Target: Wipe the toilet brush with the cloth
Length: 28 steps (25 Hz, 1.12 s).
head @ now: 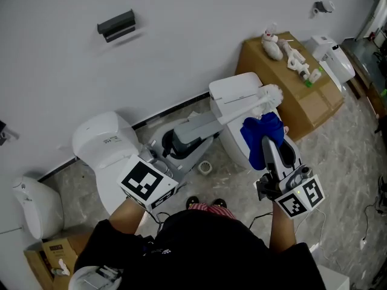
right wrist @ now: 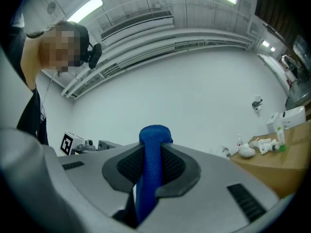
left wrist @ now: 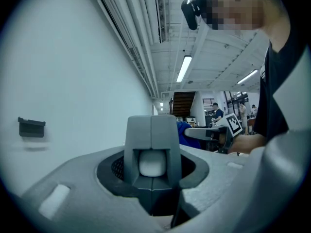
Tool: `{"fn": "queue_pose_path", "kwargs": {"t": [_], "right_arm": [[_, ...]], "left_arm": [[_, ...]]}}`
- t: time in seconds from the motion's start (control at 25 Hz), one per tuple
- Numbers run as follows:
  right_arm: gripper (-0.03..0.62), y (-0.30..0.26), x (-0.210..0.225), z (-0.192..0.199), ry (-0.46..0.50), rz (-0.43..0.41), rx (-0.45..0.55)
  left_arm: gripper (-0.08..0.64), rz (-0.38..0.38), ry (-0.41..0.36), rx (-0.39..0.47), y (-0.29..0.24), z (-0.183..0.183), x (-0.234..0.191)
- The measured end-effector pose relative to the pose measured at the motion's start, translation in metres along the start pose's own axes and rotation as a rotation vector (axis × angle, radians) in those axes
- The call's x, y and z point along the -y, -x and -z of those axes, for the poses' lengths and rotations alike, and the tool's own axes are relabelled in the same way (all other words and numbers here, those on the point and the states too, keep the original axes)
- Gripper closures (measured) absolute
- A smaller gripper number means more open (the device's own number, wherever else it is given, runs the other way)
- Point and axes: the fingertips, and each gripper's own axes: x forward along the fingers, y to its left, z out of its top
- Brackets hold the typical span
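Over the middle toilet (head: 237, 139) by the wall, the toilet brush (head: 270, 94) is held out roughly level. Its white bristle head is above the bowl, close to the tank lid (head: 233, 88). Bristles look white with no visible soiling at this resolution. In the left gripper view the handle end (left wrist: 151, 152) is a grey block with a rounded white insert.

Left gripper (head: 208, 125): jaws set wide, clamped on that grey handle end. Its marker cube (head: 145, 183) faces the camera.

Right gripper (head: 269, 145): jaws narrow, pinching the blue cloth (head: 263, 135). In the right gripper view the cloth (right wrist: 153, 159) stands as a rolled fold between the pads. In the head view it bunches just below the brush head. Whether cloth and bristles actually touch cannot be told.

Surroundings:
- A second white toilet (head: 104, 142) stands on the floor to the left.
- A white fixture (head: 35, 205) sits at the far left edge.
- A tape roll (head: 205, 167) lies on the floor between the toilets.
- A cardboard box (head: 302, 104) stands to the right against the wall, with white items (head: 284, 50) on top.
- A dark bracket (head: 117, 25) is mounted on the wall.

The tank lid crowds the space behind the brush head.
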Motion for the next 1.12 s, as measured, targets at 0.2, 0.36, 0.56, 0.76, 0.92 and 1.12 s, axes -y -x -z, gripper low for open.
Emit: {"fn": "queue_pose_path", "kwargs": {"t": [0.2,0.36,0.56,0.76,0.92,1.12], "right_arm": [[0.528,0.001,0.004,0.0,0.002,-0.002,-0.003],[0.528,0.002,0.004,0.0,-0.006,-0.007,-0.007],[0.528,-0.002,0.005,0.009,-0.002,-0.015,-0.025],[0.528,-0.011,-0.001,0.018,0.006,-0.026,-0.048],[0.528,-0.011,-0.005,0.019,0.007,-0.037,-0.06],[0.528,-0.012,-0.008,0.024,0.004,-0.055,-0.072]], "left_arm": [[0.393,-0.008,-0.021,-0.004,-0.001,-0.001,-0.004],[0.393,-0.005,-0.034,-0.019,-0.002,0.0,-0.006],[0.393,-0.005,-0.026,-0.028,0.0,0.007,-0.013],[0.393,-0.013,-0.004,-0.038,0.01,0.013,-0.021],[0.393,-0.014,0.035,-0.043,0.012,0.016,-0.018],[0.393,-0.035,0.047,-0.06,0.015,0.023,-0.016]]}}
